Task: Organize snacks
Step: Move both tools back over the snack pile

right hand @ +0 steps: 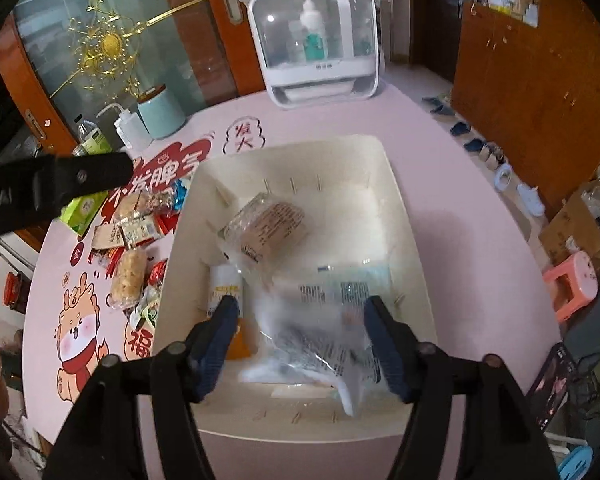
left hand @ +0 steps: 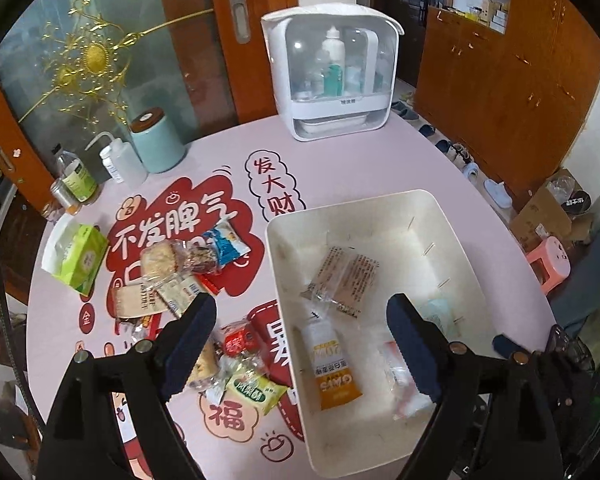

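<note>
A cream bin [left hand: 432,197] [right hand: 292,146] stands on the pink table. In it lie a brown cracker packet [left hand: 344,276] [right hand: 268,228], a white-and-orange packet [left hand: 332,364] [right hand: 225,290] and a red-and-white packet [left hand: 400,376]. My left gripper [left hand: 302,304] hangs open and empty over the bin's left wall. My right gripper [right hand: 302,304] is open above the bin. A blurred clear packet with printed text [right hand: 324,332] lies loose between its fingers. Several loose snacks [left hand: 180,276] [right hand: 136,232] are piled on the table left of the bin.
A white cosmetics case [left hand: 328,76] stands at the table's far side. A teal canister [left hand: 156,144], a squeeze bottle [left hand: 120,160] and a green tissue box [left hand: 80,260] line the left. The table edge runs close on the right, with a pink stool [left hand: 548,264] beyond.
</note>
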Demonstrator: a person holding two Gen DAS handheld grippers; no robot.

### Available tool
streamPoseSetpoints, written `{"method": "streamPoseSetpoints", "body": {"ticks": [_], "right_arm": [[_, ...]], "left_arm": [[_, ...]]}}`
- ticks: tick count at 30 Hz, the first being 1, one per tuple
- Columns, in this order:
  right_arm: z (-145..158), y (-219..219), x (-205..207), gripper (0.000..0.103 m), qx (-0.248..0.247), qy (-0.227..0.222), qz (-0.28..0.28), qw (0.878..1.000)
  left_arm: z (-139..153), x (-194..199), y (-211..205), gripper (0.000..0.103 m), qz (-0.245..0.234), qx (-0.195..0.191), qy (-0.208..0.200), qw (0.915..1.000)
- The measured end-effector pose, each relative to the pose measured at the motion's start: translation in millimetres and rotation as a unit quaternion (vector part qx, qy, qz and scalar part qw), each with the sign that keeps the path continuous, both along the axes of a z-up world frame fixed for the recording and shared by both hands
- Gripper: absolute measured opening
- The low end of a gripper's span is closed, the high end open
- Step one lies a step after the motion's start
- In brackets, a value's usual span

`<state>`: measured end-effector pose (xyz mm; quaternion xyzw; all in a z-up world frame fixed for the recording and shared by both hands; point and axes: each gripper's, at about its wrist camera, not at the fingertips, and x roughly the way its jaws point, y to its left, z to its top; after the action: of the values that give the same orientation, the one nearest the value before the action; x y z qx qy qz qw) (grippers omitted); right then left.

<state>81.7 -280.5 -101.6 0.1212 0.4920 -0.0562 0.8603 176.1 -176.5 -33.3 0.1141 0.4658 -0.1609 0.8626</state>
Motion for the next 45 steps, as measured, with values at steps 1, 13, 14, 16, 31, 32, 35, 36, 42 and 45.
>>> {"method": "streamPoseSetpoints", "body": {"ticks": [1,13,14,16,31,32,35,36,42,45], "right_arm": [[2.9,1.8,-0.9,0.078,-0.002,-0.004,0.002,1.000],[40.9,32.8,1.7,0.078,-0.005,-0.045,0.044,0.998],[44.7,35.8,4.8,0.078,-0.004,-0.049,0.049,0.998],[51.9,43.1,12.0,0.078,-0.007,-0.056,0.058,0.997],[89.7,107.2,116.7,0.078,0.003,-0.065,0.110,0.992],[89.4,110.5,125.1,0.078,0.011,-0.061,0.110,0.992],[82.7,119.4,155.9,0.078,0.023,-0.044,0.090,0.995],[79.5,122.0,164.8,0.078,0.022,-0.036,0.086,0.995],[22.1,142.6,235.7,0.055,0.032,0.034,0.085,0.995],[-8.3,153.2,258.4,0.054,0.036,0.068,0.086,0.993]], "left_arm": [[2.7,-3.0,3.9,0.086,0.003,0.000,-0.002,1.0000],[70.0,-23.6,76.0,0.087,0.048,0.038,-0.071,0.9956],[78.4,-21.7,85.7,0.088,0.054,0.042,-0.077,0.9946],[93.6,-16.7,104.5,0.092,0.066,0.048,-0.088,0.9928],[90.3,74.2,195.4,0.095,0.037,0.125,-0.094,0.9870],[82.5,79.3,197.3,0.095,0.026,0.128,-0.090,0.9873],[49.7,98.6,202.3,0.095,-0.029,0.143,-0.071,0.9867],[38.3,103.3,202.8,0.094,-0.046,0.150,-0.063,0.9857],[-47.2,136.8,213.5,0.094,-0.148,0.192,-0.008,0.9702],[-79.6,150.5,220.8,0.094,-0.171,0.197,0.023,0.9652]]}}
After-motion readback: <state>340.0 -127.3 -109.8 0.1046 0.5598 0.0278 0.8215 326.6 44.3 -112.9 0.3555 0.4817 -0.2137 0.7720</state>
